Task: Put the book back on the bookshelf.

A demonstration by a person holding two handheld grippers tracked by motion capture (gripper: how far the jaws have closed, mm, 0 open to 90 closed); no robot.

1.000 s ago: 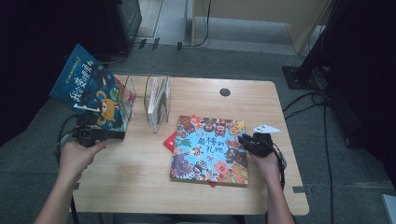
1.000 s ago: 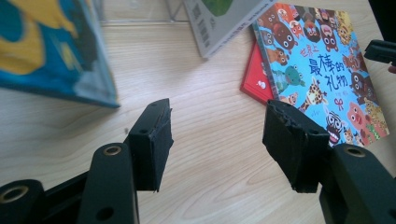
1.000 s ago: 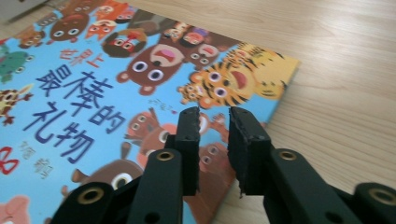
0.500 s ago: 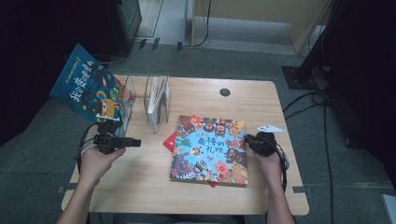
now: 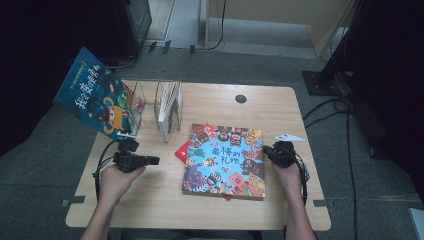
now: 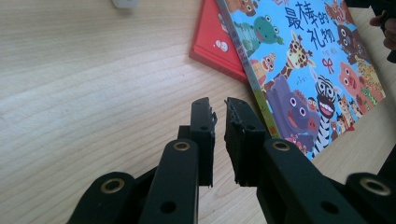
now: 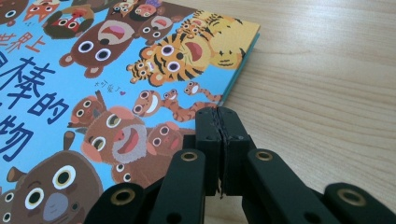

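A colourful animal picture book [image 5: 225, 160] [image 6: 303, 60] [image 7: 93, 70] lies flat on the wooden table [image 5: 150, 200], partly on top of a red book [image 5: 181, 151] [image 6: 217, 42]. My left gripper [image 5: 157, 160] [image 6: 219, 105] points right toward the book's left edge, low over bare wood. Its jaws have just been closing; a narrow gap stays between them and nothing is in it. My right gripper [image 5: 265, 149] [image 7: 219, 112] sits at the book's right edge. Its jaws have just closed together and hold nothing.
A blue book [image 5: 97, 95] leans out over the table's far-left corner beside a clear upright rack [image 5: 167, 105] that holds thin books. A small white paper piece [image 5: 289, 136] lies at the right. A round cable hole [image 5: 240, 98] is at the back.
My left hand came away from the blue book, moving toward the front and right and lower, and now points at the picture book. The right hand stayed in place.
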